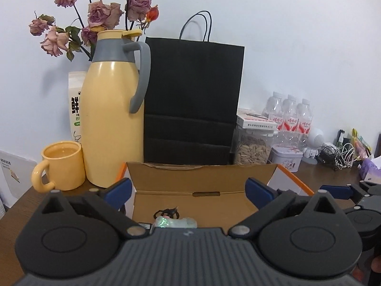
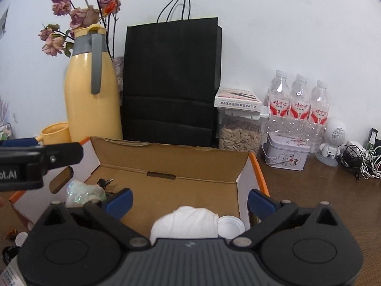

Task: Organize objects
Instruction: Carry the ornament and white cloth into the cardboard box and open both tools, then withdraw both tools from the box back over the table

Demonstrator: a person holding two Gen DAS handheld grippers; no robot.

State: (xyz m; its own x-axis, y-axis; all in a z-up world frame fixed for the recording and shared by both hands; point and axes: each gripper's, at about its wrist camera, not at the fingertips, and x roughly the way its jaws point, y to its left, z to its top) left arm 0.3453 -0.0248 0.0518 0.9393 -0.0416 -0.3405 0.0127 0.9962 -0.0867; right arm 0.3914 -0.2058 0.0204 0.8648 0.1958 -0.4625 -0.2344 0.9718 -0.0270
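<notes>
The brown bench [image 2: 309, 190] carried everything. Largest on it, a black paper bag [image 2: 171, 81] stood upright against the wall at twelve o'clock, handles up. At its ten o'clock side stood a tall yellow thermos jug [image 1: 112, 124], upright, its grey handle turned toward the bag, with a yellow mug [image 1: 62, 164] just beside it at nine o'clock.

The open cardboard box [image 2: 171, 164] sat in front of the bag, its long axis running from nine to three o'clock, its back flap raised toward the bag. Inside it, at the near right, lay a white crumpled cloth [image 2: 188, 221] touching a small white cap [image 2: 231, 225]. At the near left lay a shiny iridescent wrapper [image 2: 83, 190] and a thin black cable [image 1: 166, 212].

Both tongs were held level, pointing at twelve o'clock over the near edge of the box. The left tongs [image 1: 188, 190] stood wide apart, holding nothing. The right tongs [image 2: 190, 200] were likewise spread wide, the cloth lying below between them; I could not tell whether they touched it.

At two o'clock stood three water bottles [image 2: 300, 100] and a seed jar [image 2: 240, 135].
</notes>
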